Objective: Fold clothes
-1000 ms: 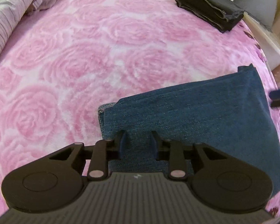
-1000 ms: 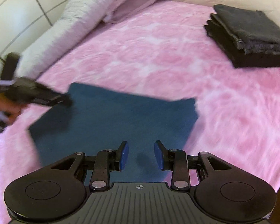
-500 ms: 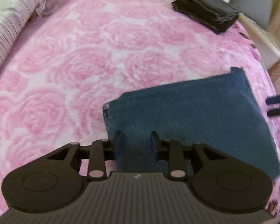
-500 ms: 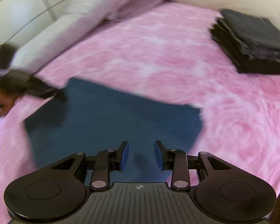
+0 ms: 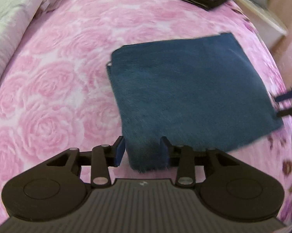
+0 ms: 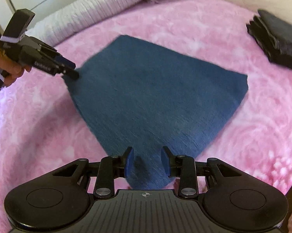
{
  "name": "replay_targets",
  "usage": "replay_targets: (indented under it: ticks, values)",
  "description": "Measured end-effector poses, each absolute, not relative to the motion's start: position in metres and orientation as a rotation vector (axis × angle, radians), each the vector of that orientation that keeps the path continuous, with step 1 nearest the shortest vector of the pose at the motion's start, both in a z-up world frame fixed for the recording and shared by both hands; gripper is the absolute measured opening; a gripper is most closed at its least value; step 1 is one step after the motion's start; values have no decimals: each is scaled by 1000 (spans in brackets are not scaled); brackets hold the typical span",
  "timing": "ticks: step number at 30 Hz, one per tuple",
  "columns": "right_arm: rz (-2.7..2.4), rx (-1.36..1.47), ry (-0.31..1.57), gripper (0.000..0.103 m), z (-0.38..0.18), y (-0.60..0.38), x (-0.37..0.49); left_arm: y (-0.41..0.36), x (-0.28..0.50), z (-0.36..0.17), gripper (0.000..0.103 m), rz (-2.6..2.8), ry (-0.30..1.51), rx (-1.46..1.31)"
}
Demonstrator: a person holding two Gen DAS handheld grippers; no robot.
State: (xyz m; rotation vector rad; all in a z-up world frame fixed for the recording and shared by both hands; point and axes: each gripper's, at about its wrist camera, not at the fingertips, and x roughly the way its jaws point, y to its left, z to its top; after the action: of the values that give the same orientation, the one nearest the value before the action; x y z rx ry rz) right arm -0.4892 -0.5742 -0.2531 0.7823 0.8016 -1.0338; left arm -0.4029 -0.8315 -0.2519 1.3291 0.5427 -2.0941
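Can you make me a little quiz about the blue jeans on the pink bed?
1. True or false: the folded blue jeans lie on the pink rose blanket.
2. What lies at the far corner of the bed? A) a dark folded stack B) a red ball C) a book
3. How many grippers have a corner of the jeans between their fingers?

Key:
1. True.
2. A, the dark folded stack.
3. Two: the left gripper, whose jaws are opening, and the right gripper.
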Motion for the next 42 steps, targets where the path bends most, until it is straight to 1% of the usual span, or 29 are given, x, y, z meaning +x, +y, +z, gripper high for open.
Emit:
replay_targets:
  ticks: [1, 4, 6, 10, 11, 12, 13, 15, 16, 17, 18, 19, 21, 24, 28, 35, 42]
  values:
    - [-1024, 785, 810, 35, -256, -574, -487, -828, -402, -255, 34, -2088, 539, 1347]
    - [-1003, 809, 852, 35, -276, -577, -482, -830, -405, -277, 40, -2049, 562, 1390]
    - [-990, 806, 862, 35, -281, -582, -482, -836, -404, -281, 45, -2033, 598, 1387]
    - [-977, 814, 871, 36, -261, -586, -489, -829, -401, -264, 42, -2001, 574, 1398]
    - [-982, 803, 873, 37, -254, -584, -492, -825, -399, -258, 38, -1985, 570, 1398]
    - [-985, 797, 882, 39, -249, -583, -495, -821, -398, -252, 38, -1968, 574, 1386]
    - [-988, 796, 896, 45, -244, -581, -497, -816, -398, -245, 39, -1953, 580, 1376]
    - [-1003, 791, 929, 50, -237, -577, -501, -804, -400, -233, 49, -1930, 580, 1361]
    - [-1011, 783, 941, 53, -234, -575, -502, -798, -403, -228, 52, -1922, 572, 1358]
    - [-1019, 774, 955, 54, -231, -572, -503, -789, -407, -222, 57, -1922, 561, 1356]
    - [-1030, 764, 971, 58, -229, -569, -504, -780, -410, -217, 61, -1922, 550, 1354]
    - [-1043, 754, 988, 63, -226, -565, -504, -770, -414, -212, 62, -1924, 534, 1354]
    - [-1067, 739, 1009, 68, -217, -558, -502, -751, -423, -203, 68, -1931, 495, 1355]
    - [-1096, 721, 1027, 73, -203, -546, -498, -719, -432, -191, 69, -1946, 410, 1357]
    - [-1119, 696, 1035, 74, -176, -521, -484, -678, -435, -168, 69, -1984, 337, 1320]
    - [-1149, 569, 1053, 76, -124, -471, -449, -619, -417, -127, 69, -2002, 282, 1251]
    - [-1192, 512, 1012, 76, -94, -441, -428, -590, -403, -106, 71, -2010, 235, 1225]
